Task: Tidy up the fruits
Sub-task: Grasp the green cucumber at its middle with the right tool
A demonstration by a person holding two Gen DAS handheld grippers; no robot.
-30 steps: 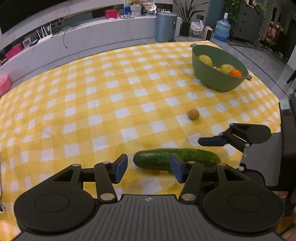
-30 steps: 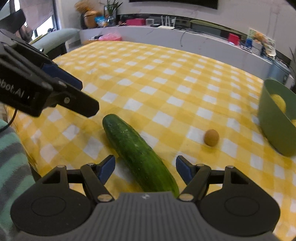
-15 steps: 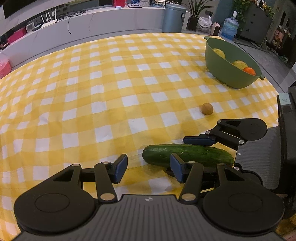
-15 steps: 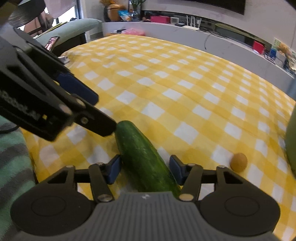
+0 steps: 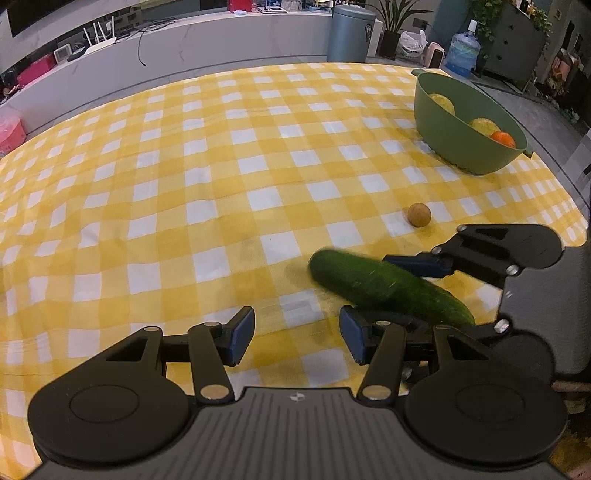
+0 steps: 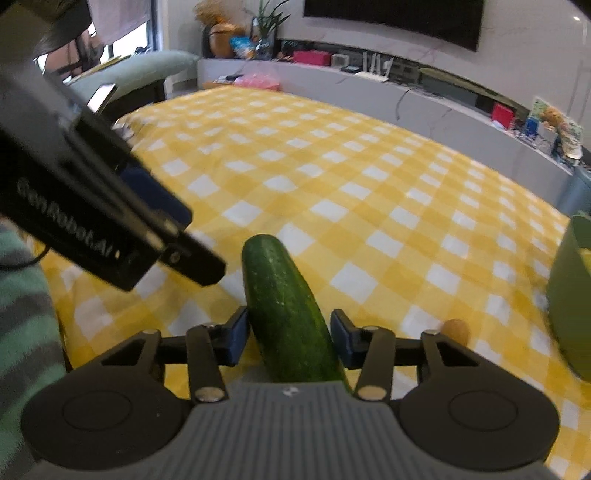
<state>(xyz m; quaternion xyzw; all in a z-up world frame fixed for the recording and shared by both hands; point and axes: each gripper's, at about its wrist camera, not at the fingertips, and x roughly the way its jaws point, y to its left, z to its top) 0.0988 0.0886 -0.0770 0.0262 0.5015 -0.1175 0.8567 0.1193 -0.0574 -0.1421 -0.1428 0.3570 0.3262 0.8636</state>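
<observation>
A dark green cucumber (image 6: 288, 314) runs lengthwise between the jaws of my right gripper (image 6: 288, 336), which are closing; both blue pads touch its sides. In the left wrist view the cucumber (image 5: 388, 288) is blurred and slanted over the checked cloth, with one right-gripper finger (image 5: 417, 266) behind it. My left gripper (image 5: 297, 336) hangs open and empty just left of the cucumber's near end. A small brown round fruit (image 5: 419, 215) lies on the cloth beyond. The green bowl (image 5: 461, 153) at the far right holds two yellow fruits and an orange (image 5: 503, 138).
The yellow-and-white checked cloth (image 5: 221, 184) covers the whole table, whose edge drops away at the right. A grey bin (image 5: 351, 35) and a water bottle (image 5: 463, 51) stand on the floor behind. A striped sleeve (image 6: 22, 314) is at the left edge.
The right jaws have narrowed from wide apart until the pads meet the cucumber. The cucumber has shifted and now slants, blurred. My left gripper stayed open at the same width.
</observation>
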